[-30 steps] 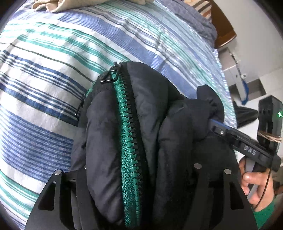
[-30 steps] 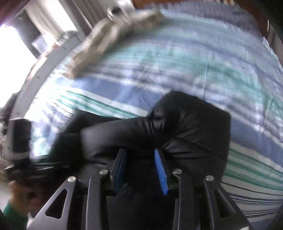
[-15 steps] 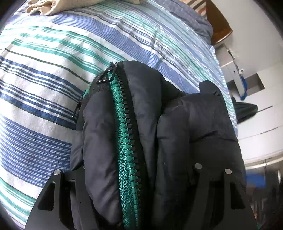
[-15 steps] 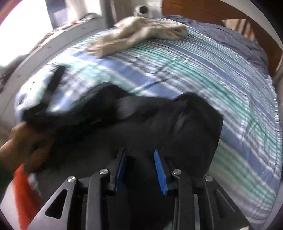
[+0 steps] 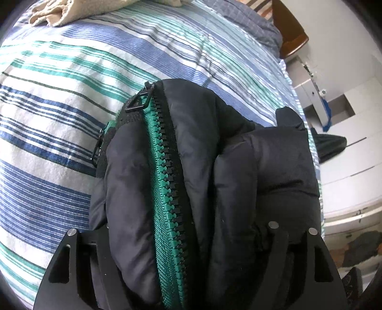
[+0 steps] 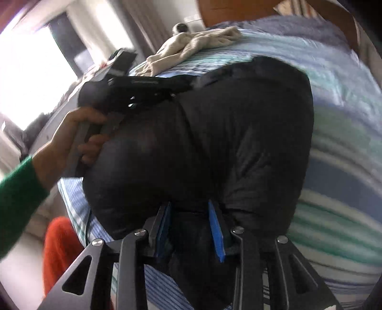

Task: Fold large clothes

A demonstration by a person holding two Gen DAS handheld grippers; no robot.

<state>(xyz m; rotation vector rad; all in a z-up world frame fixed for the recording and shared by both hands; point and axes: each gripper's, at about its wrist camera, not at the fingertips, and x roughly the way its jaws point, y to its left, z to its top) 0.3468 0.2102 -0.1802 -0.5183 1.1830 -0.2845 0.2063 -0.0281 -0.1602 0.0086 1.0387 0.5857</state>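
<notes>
From your left wrist view, the black puffer jacket (image 5: 214, 190) bulges up between the arms of your left tool (image 5: 186, 250); its jaws are opening while the thick fold with the green zipper (image 5: 164, 190) fills the gap between them, and the padding hides the pads, so you cannot tell whether they press on it. The jacket lies on the striped bedspread (image 5: 59, 95), with a beige garment (image 5: 59, 14) at the far edge of the bed and a wooden headboard (image 5: 289, 31) at the upper right. From your right wrist view, your right tool (image 6: 191, 229) has its blue pads (image 6: 216, 236) closing on a narrow pinch of the jacket (image 6: 226, 133), which sits between them and swells out above. To the left, your left hand (image 6: 71, 140), in a green sleeve (image 6: 16, 198), grips the other tool's handle against the jacket's side
</notes>
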